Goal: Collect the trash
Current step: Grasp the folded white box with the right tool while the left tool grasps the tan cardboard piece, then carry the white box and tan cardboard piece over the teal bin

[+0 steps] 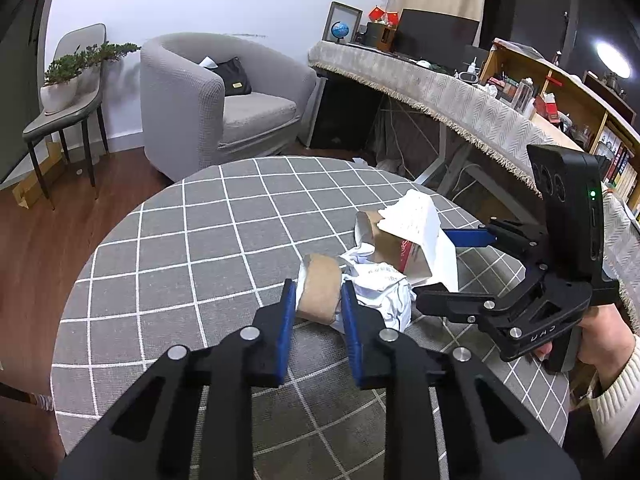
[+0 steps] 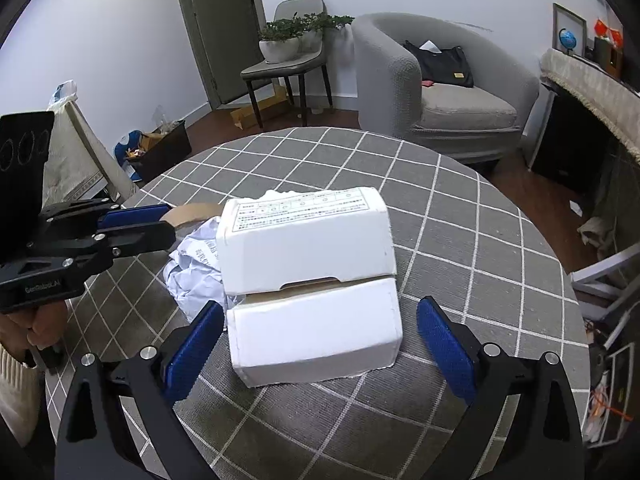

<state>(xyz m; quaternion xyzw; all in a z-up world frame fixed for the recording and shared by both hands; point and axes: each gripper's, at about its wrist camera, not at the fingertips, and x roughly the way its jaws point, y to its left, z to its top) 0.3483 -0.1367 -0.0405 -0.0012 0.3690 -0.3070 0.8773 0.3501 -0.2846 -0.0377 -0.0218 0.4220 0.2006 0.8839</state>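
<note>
I am working in a lived-in home room, part sitting room, part study; beneath my fingers a round table under a grey checked cloth; beyond it, ahead of my left fingers, a grey tub armchair with a black handbag on the seat; left of that, a dining chair carrying a potted plant; wooden floor throughout; to the right, a long desk draped in a fringed cloth, bearing a dark monitor, a small globe and a picture frame; further right, a wooden bookshelf with books; ahead of my right fingers, a closed door with a red decoration.
</note>
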